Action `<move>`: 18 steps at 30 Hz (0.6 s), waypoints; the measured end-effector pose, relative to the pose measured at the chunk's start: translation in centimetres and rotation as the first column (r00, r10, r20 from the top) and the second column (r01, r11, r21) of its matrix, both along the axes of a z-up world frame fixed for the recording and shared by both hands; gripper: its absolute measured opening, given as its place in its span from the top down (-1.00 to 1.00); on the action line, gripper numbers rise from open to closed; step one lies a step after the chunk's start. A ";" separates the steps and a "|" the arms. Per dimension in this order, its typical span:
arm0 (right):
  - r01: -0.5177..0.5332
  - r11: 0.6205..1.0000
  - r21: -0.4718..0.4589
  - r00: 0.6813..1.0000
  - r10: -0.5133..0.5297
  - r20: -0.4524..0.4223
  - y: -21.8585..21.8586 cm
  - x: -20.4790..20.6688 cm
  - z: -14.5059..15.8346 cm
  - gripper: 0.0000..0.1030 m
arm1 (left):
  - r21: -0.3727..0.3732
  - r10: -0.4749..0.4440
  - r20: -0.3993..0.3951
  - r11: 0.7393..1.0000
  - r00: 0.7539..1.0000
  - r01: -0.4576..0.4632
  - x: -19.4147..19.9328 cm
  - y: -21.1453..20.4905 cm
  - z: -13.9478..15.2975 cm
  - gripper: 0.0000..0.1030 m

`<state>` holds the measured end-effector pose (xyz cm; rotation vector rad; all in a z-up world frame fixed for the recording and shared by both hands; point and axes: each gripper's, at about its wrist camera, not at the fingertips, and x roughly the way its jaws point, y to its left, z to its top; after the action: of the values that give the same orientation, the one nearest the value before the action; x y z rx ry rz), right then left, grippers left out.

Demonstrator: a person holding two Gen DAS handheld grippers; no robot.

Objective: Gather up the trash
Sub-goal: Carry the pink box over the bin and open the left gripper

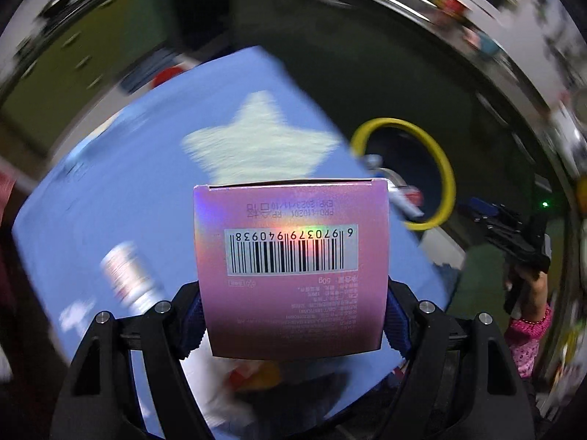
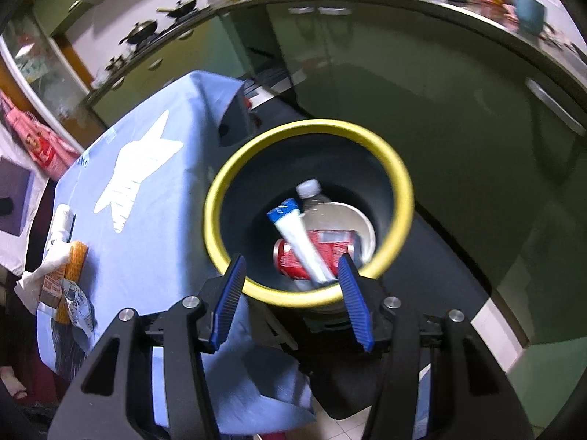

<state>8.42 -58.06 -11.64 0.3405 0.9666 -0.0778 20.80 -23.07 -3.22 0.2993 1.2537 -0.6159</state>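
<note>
Left tongs point(image 1: 293, 315) clamp the pink carton point(image 1: 291, 267); carry it level over the yellow-rimmed bin point(image 2: 398, 179), then release. Right tongs point(image 2: 291, 299) gape empty.

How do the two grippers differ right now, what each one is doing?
The left gripper is shut on a pink box, held over the blue tablecloth; the right gripper is open and empty. The right hangs above the yellow-rimmed bin; the left is off to its side. Both have black frames with blue pads.
</note>
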 end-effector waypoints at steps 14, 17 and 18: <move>0.089 0.996 0.020 0.996 -0.089 0.003 -3.9 -3.5 -0.7 -0.01 | 0.028 -0.264 -0.110 0.963 0.958 0.268 1.4 -23.8 -8.8 -0.50; 0.107 0.994 0.017 0.994 -0.107 0.002 -4.6 -4.3 -0.6 -0.01 | 0.046 -0.244 -0.142 0.967 0.959 0.252 2.6 -26.1 -11.3 -0.52; 0.112 0.994 0.017 0.994 -0.112 0.004 -4.7 -4.4 -0.5 -0.03 | 0.041 -0.232 -0.145 0.970 0.962 0.240 3.0 -26.6 -11.9 -0.56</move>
<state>4.00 -62.74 -12.13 0.4106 0.9436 -0.1709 23.80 -49.64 -15.11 0.4663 1.3835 -0.8171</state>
